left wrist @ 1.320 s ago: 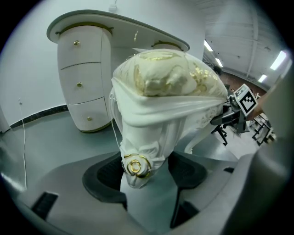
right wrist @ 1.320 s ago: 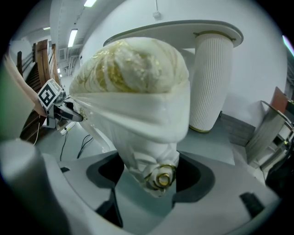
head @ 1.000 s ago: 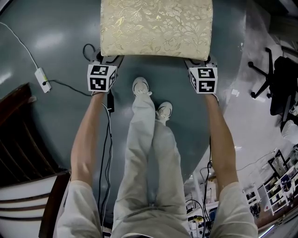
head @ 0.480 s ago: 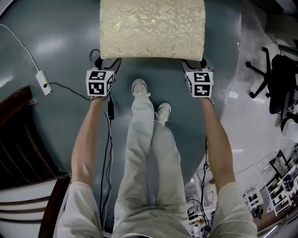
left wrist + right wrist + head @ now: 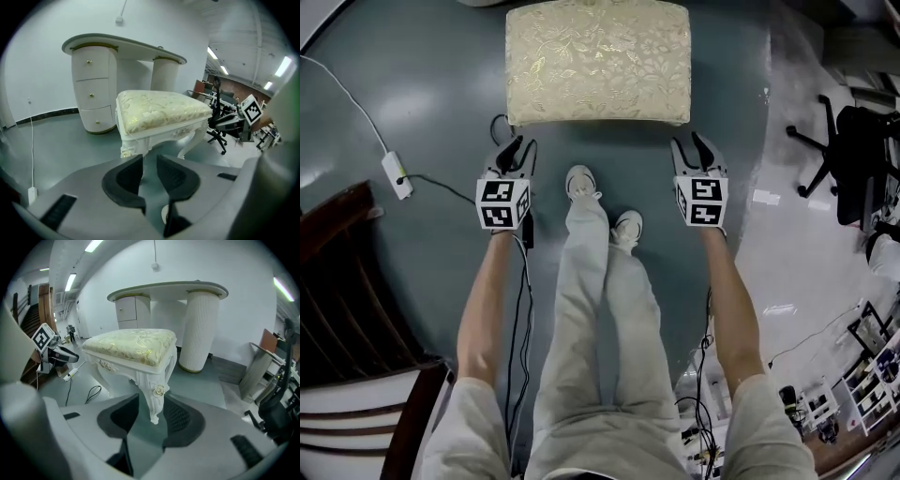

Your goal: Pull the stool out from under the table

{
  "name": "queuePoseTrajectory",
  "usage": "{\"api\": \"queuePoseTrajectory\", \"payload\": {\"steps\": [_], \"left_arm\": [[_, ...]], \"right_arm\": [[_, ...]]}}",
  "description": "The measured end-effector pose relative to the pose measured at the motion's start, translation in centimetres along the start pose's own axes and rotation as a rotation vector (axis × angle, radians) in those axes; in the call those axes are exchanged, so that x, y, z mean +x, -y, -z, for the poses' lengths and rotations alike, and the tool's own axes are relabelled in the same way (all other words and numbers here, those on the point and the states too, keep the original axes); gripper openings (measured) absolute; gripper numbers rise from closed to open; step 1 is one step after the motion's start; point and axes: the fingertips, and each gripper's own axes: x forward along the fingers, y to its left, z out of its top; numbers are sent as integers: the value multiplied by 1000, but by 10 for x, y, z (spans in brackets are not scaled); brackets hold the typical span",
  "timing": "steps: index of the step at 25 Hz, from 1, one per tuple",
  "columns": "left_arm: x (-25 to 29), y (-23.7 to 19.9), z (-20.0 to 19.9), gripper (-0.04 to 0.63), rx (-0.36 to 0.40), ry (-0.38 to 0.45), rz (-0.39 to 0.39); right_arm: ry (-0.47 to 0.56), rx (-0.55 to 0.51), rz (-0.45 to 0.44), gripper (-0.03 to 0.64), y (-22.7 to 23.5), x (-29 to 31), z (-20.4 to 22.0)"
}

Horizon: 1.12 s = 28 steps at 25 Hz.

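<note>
Stool [image 5: 597,61] sits clear of the table [image 5: 122,44]; left gripper [image 5: 517,148] and right gripper [image 5: 689,145], jaws just closing partway on nothing, should retreat without bumping it.

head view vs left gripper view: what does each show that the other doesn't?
Head view only: the person's legs and shoes, and the stool seen from straight above. Left gripper view only: the table with drawers behind the stool, and the stool's legs. Both: the stool on the grey floor, and an office chair.
</note>
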Motion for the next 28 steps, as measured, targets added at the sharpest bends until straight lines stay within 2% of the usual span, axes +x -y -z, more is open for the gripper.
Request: {"api": "queuePoseTrajectory", "payload": {"steps": [3,7,13,17,19,22,26,28], "left_arm": [[-15,14,-19,46,0,12,9],[-37,31,-53,15,25,15,34],[-82,36,-122,14,20,53,22],[-121,32,-170,14,-10,74,-2],[-138,28,-182,14,-42,54,-16],[-168,17,-189,14,-42,18,-75],[-228,9,-212,14,-72,89,-104],[-258,15,-219,14,-50,106,-99]], "right_arm": [[5,4,13,118,1,-19,-11],[20,17,32,-3,6,-47,-38],[53,10,10,-3,14,-93,-99],[91,20,-5,-4,19,-135,-152],[103,24,-10,-3,20,-157,-177],[117,36,-14,-4,21,-189,-208],[162,34,-23,-3,15,-230,-247],[177,32,-25,-4,7,-253,-258]]}}
